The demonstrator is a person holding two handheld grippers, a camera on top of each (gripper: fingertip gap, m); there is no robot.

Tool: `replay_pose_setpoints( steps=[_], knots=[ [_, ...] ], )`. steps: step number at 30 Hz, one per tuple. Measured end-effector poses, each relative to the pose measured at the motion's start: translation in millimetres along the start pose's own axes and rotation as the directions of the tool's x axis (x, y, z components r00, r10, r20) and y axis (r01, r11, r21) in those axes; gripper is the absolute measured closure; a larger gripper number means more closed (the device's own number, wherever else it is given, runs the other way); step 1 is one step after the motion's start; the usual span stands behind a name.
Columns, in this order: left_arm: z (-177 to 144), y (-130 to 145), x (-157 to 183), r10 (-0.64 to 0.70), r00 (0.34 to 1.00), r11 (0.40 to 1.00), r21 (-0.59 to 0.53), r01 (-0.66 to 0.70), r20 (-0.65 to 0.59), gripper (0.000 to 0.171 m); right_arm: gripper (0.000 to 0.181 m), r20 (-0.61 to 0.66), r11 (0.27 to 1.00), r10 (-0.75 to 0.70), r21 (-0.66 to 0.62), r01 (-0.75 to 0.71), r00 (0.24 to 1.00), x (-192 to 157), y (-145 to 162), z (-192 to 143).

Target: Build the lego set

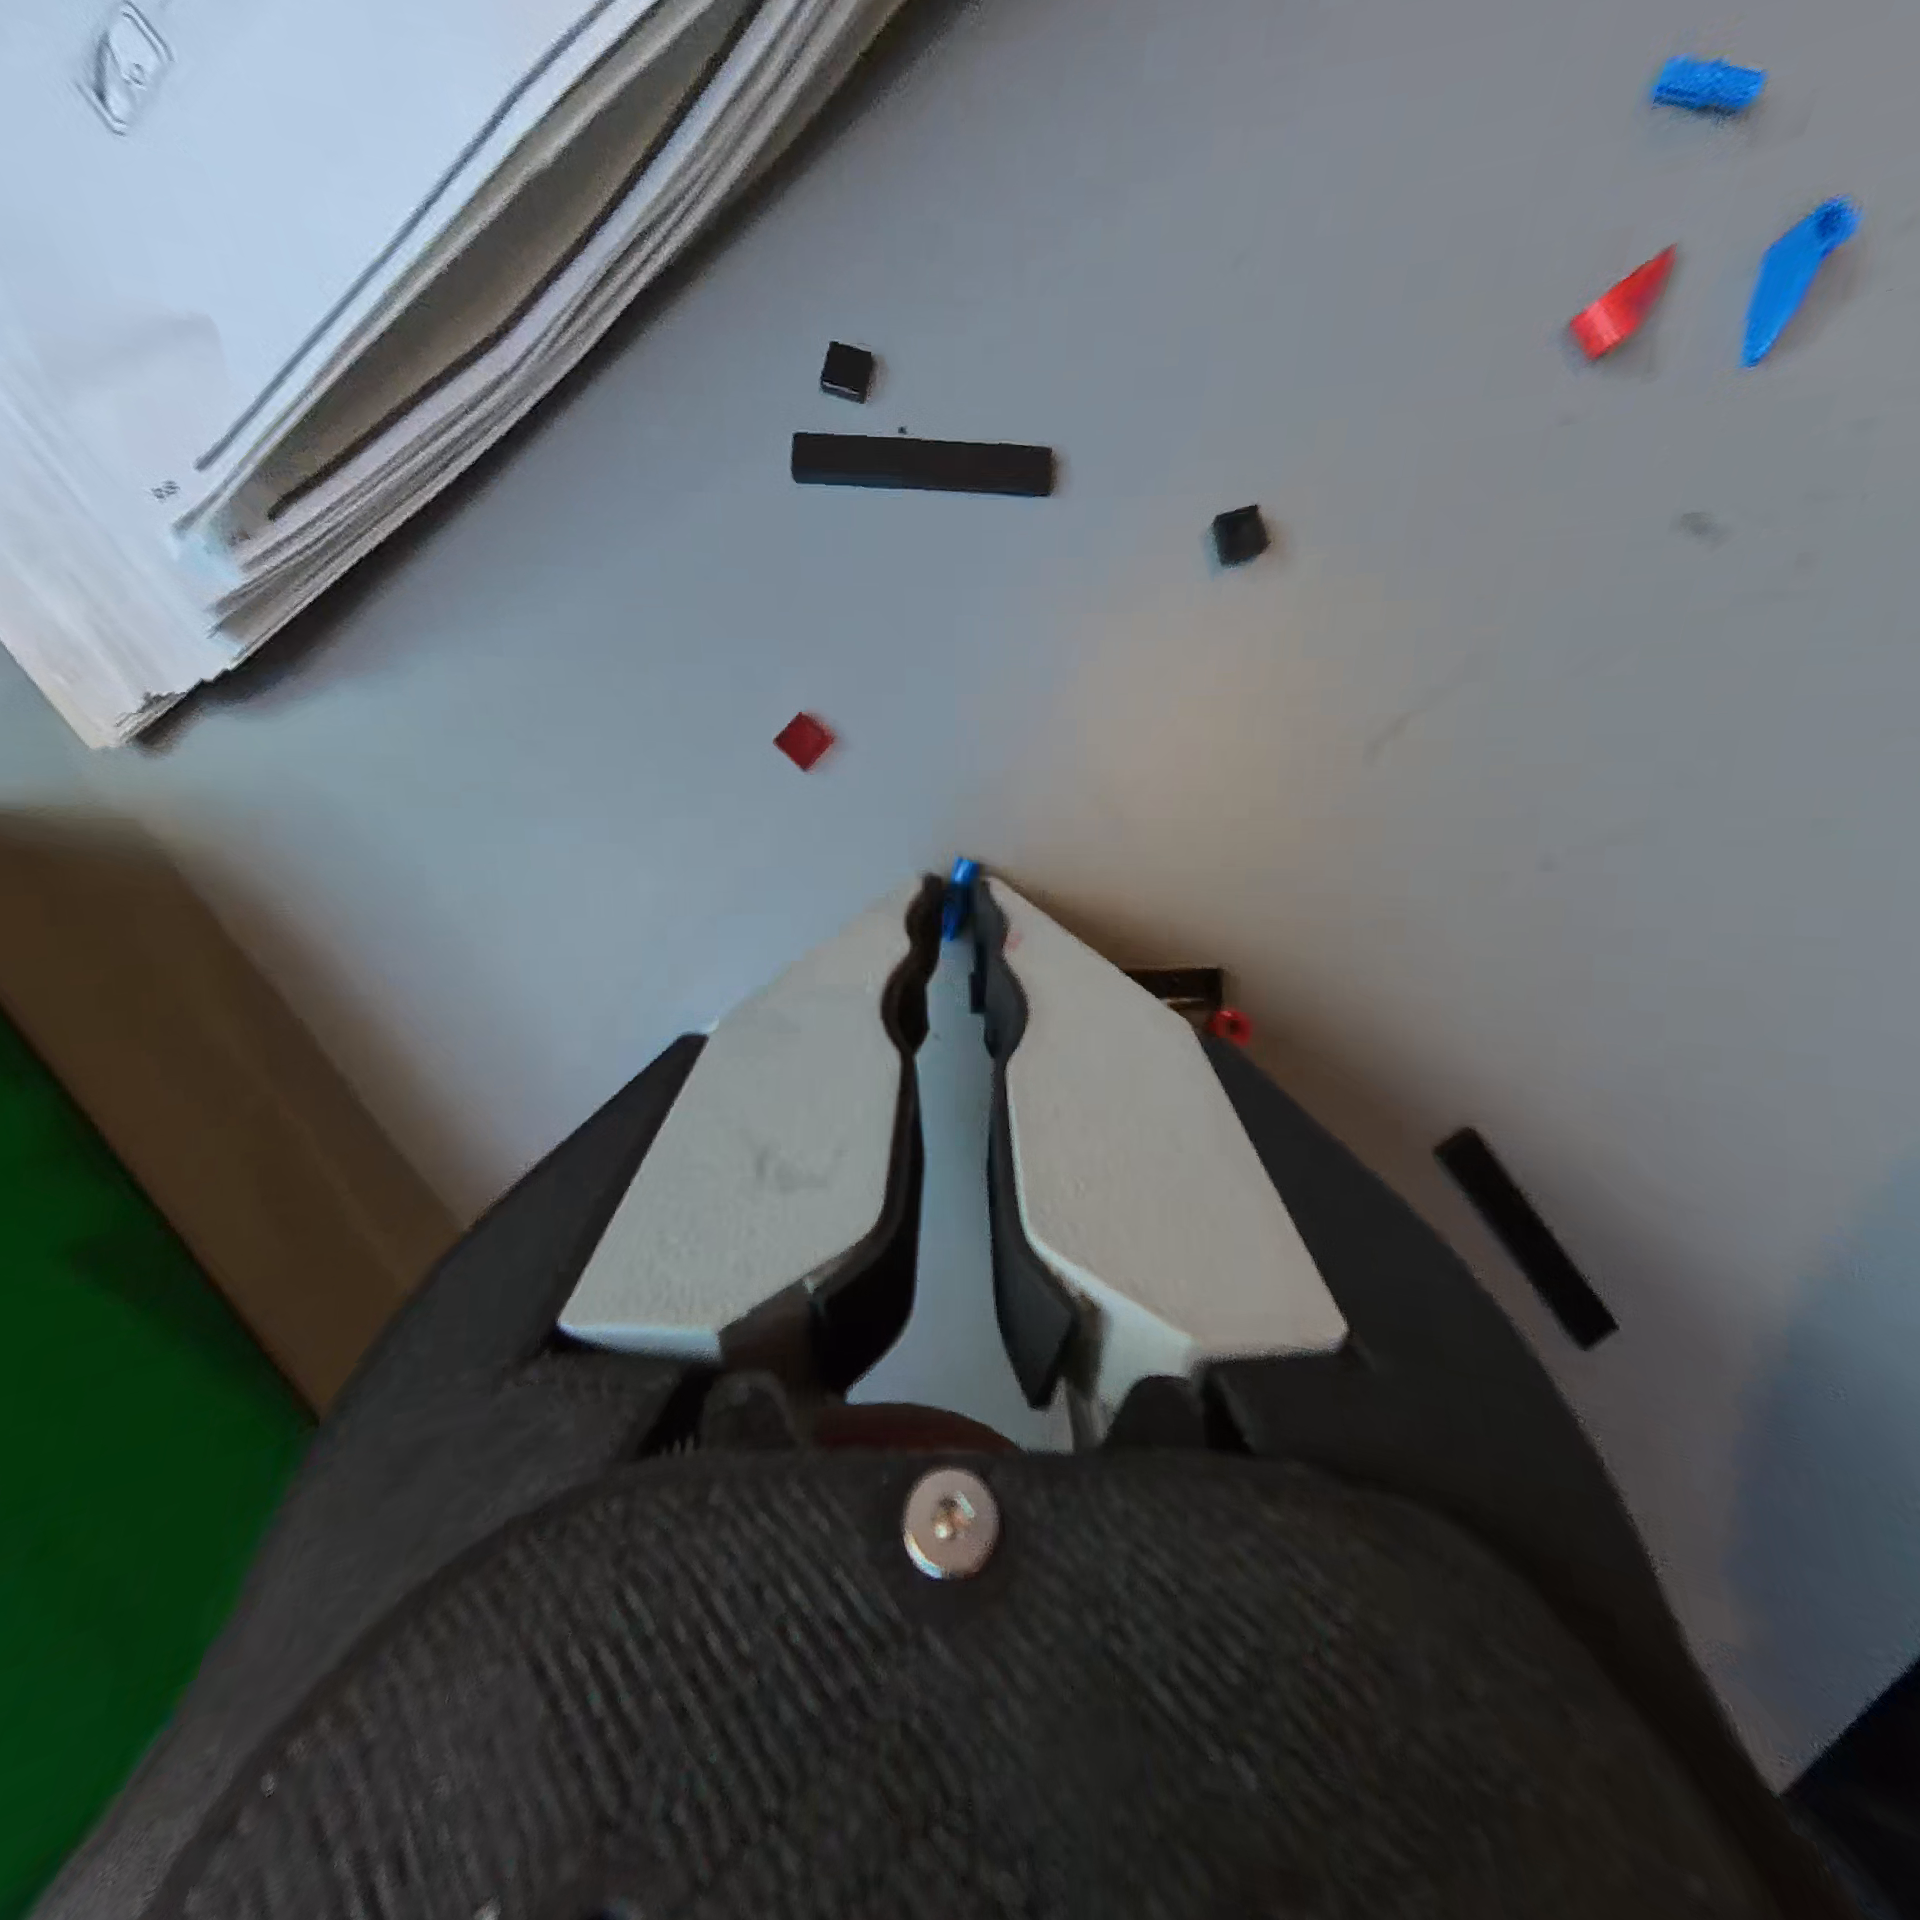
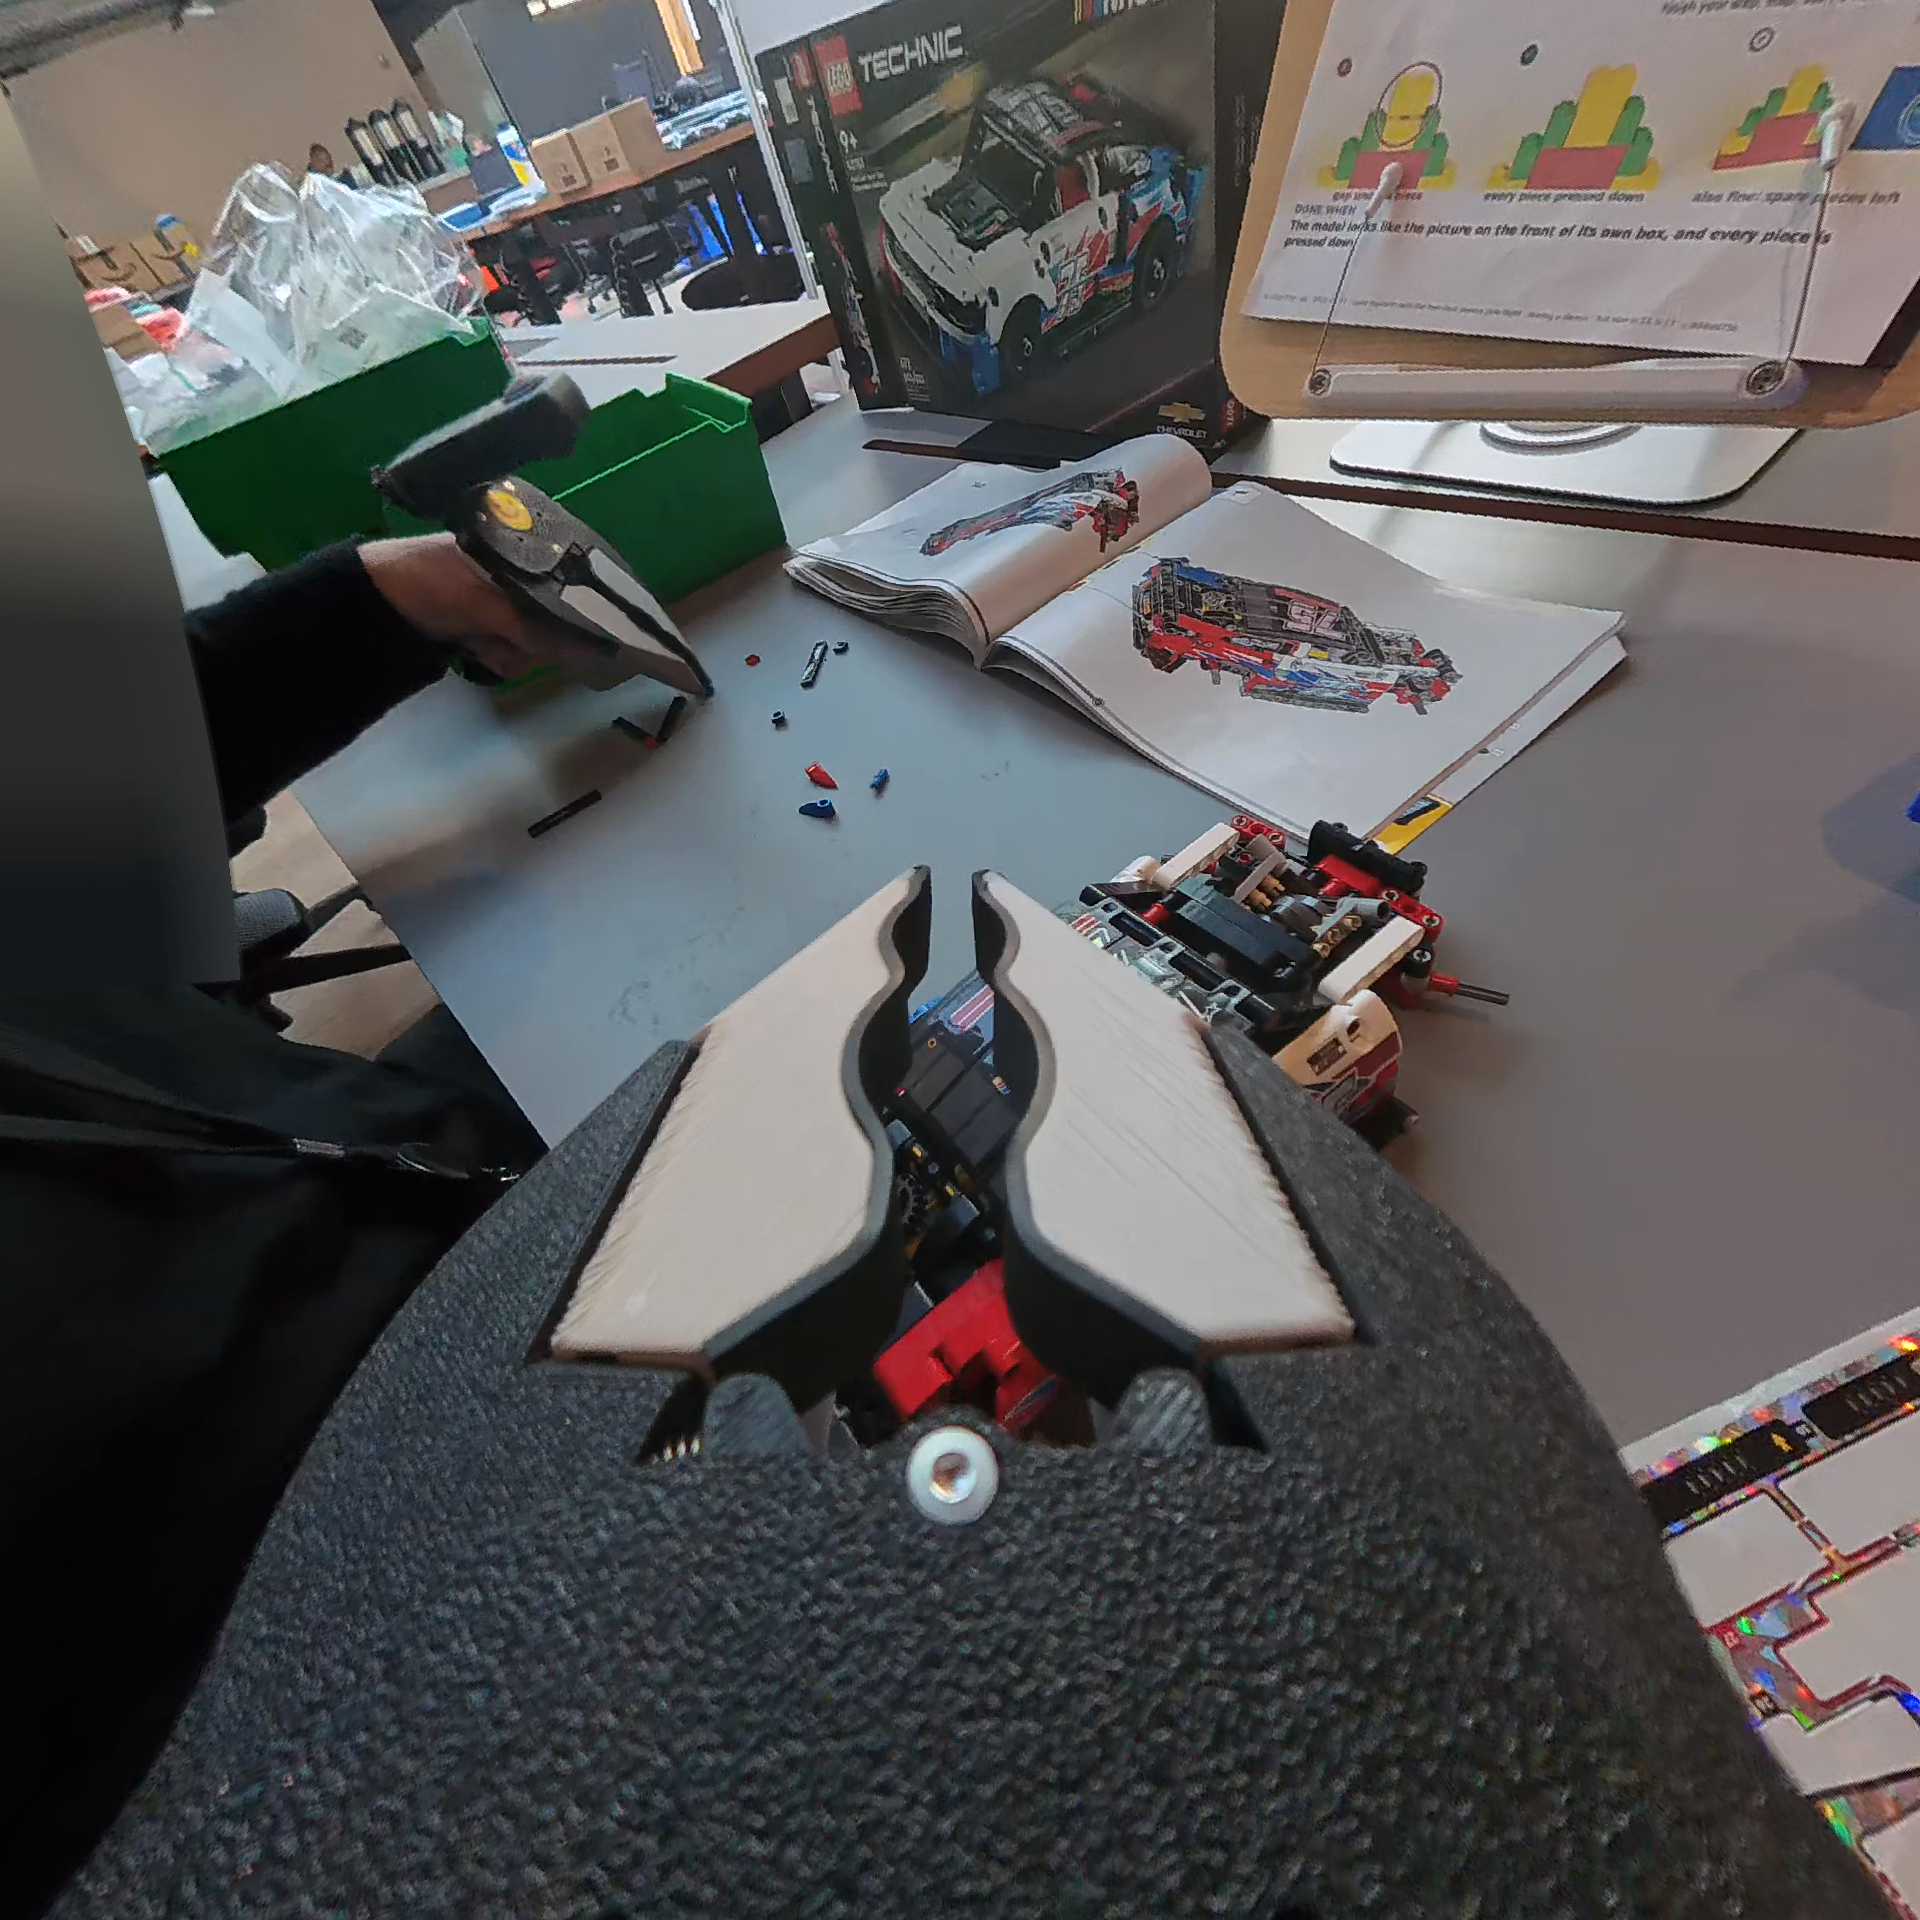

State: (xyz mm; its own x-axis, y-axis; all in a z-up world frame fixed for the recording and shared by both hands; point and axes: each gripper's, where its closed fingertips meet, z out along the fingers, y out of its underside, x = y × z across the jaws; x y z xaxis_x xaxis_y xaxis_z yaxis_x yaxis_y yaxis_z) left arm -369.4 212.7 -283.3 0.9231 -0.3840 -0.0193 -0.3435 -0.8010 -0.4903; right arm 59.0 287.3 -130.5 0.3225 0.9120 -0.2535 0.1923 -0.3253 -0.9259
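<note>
My left gripper (image 1: 958, 902) is shut on a small blue piece (image 1: 960, 873) that sticks out at its tips, low over the grey table (image 1: 1351, 727). It also shows in the right wrist view (image 2: 704, 686), held by a hand in a dark sleeve. My right gripper (image 2: 951, 883) is at the near end of the partly built red, white and black car model (image 2: 1268, 935). Its jaws stand a narrow gap apart, and black and red model parts fill the space between the fingers. Loose pieces lie ahead of the left gripper: a long black beam (image 1: 921, 464), a red tile (image 1: 804, 740), a red wedge (image 1: 1623, 303) and a blue curved piece (image 1: 1792, 278).
The open instruction booklet (image 2: 1195, 623) lies behind the model and fills the upper left of the left wrist view (image 1: 260, 312). Green bins (image 2: 644, 488), the set's box (image 2: 1018, 229) and a stand with a sheet (image 2: 1558, 208) are at the back. A sticker sheet (image 2: 1808, 1558) lies at the right. To reach the red tile (image 1: 804, 740) in a straight line is about 4 cm for my left fingers, about 45 cm for my right. The right camera catches it too, in the right wrist view (image 2: 751, 657).
</note>
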Motion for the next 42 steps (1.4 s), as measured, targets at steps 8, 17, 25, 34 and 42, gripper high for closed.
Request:
replay_pose_setpoints(
  steps=[8, 17, 25, 34, 42],
  knots=[
    [9, -57, 43, 0.118, 0.990, 0.986, 0.126, -0.109, -0.072, 0.170, 0.175, 0.000, 1.000, 0.022, 0.013, -0.022, 1.000, 5, 0, -3],
    [66, -126, 114, 0.356, 0.903, 0.934, 0.135, -0.332, -0.241, 0.169, 0.175, 0.012, 1.000, 0.012, -0.016, -0.012, 1.000, 0, 8, 1],
    [61, -147, 117, 0.377, 0.884, 0.922, 0.205, -0.329, -0.275, 0.148, 0.174, -0.050, 0.997, 0.001, -0.077, -0.005, 0.999, 8, 21, -7],
    [89, -154, 111, 0.419, 0.868, 0.907, 0.093, -0.410, -0.265, 0.170, 0.174, -0.064, 0.996, -0.024, -0.090, 0.018, 0.998, 0, 21, -10],
    [73, -130, 103, 0.372, 0.895, 0.928, 0.104, -0.357, -0.247, 0.171, 0.174, -0.073, 0.997, -0.016, -0.081, 0.010, 0.997, 2, 19, -12]
  ],
)
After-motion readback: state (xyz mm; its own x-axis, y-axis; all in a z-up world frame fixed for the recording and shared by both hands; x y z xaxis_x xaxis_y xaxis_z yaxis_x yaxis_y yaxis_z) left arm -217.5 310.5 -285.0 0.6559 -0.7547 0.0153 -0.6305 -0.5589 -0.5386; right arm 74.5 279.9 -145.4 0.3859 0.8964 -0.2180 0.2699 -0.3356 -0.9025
